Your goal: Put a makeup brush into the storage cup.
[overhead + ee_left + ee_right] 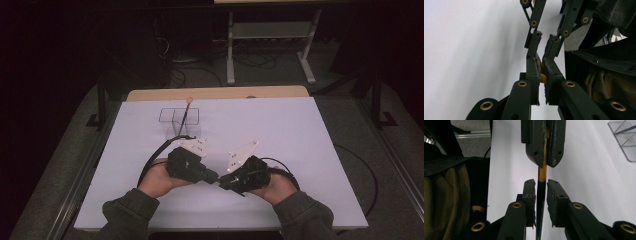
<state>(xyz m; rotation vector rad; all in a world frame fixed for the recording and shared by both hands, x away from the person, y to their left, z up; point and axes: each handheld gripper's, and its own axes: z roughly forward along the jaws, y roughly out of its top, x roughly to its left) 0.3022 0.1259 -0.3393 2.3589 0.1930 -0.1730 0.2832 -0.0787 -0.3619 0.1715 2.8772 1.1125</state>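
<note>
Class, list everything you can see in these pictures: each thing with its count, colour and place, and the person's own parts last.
Stick: one, orange and dark blue, between the two grippers' jaws.
Clear box: one, transparent, far middle of the table.
Second stick: one, dark with a tan tip, leaning in the clear box.
Table: one, white top.
Left gripper: one, black, shut on the stick.
Right gripper: one, black, jaws around the stick; grip unclear.
Hands: two, olive sleeves, near edge.

The high view looks forward and down from above the person's side, taking in the whole white tabletop (280, 130). Each gripper view sits very close behind its own jaws, facing the other tool, and both share the thin stick (541, 182) between them.
</note>
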